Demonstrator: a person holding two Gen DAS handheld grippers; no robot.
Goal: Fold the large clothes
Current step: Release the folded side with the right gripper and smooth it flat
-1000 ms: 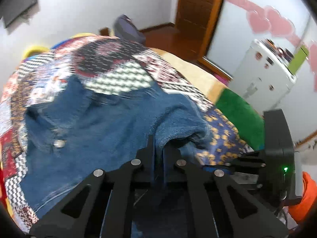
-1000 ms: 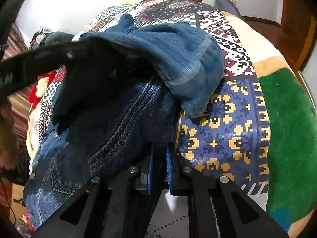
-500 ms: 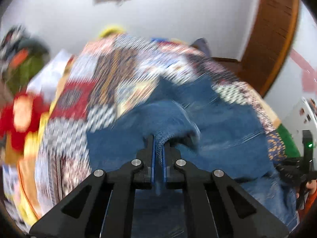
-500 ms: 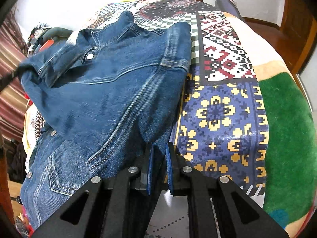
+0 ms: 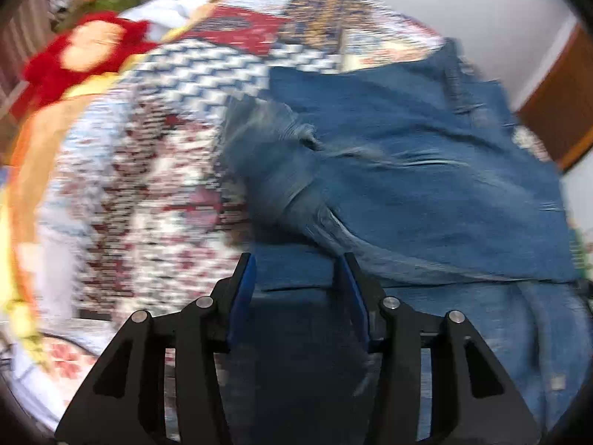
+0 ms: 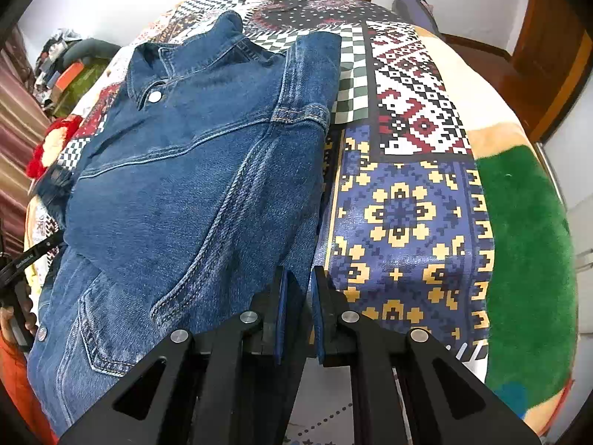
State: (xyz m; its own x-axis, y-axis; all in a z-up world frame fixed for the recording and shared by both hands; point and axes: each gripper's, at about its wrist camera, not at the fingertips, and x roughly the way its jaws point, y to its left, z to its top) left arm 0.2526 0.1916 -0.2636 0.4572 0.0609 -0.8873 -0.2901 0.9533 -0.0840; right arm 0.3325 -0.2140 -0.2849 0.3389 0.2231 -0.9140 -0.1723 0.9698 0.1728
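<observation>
A blue denim jacket (image 6: 192,170) lies on the patterned bedspread (image 6: 404,200), collar at the far end, one sleeve folded over its front. It also shows in the blurred left wrist view (image 5: 426,170). My right gripper (image 6: 299,289) is shut on the jacket's near right edge, denim pinched between its blue pads. My left gripper (image 5: 298,274) is open above the jacket's near left part, nothing between its fingers; a bunched sleeve end (image 5: 274,170) lies just ahead of it.
A red and orange plush item (image 5: 78,52) lies at the bed's left edge. The bedspread has a green patch (image 6: 526,244) at the right. Piled clothes (image 6: 59,74) stand at the far left, a wooden door (image 6: 548,55) at the right.
My left gripper carried the sleeve across the jacket to the left and let it go; its jaws are now open. My right gripper kept its hold and barely moved.
</observation>
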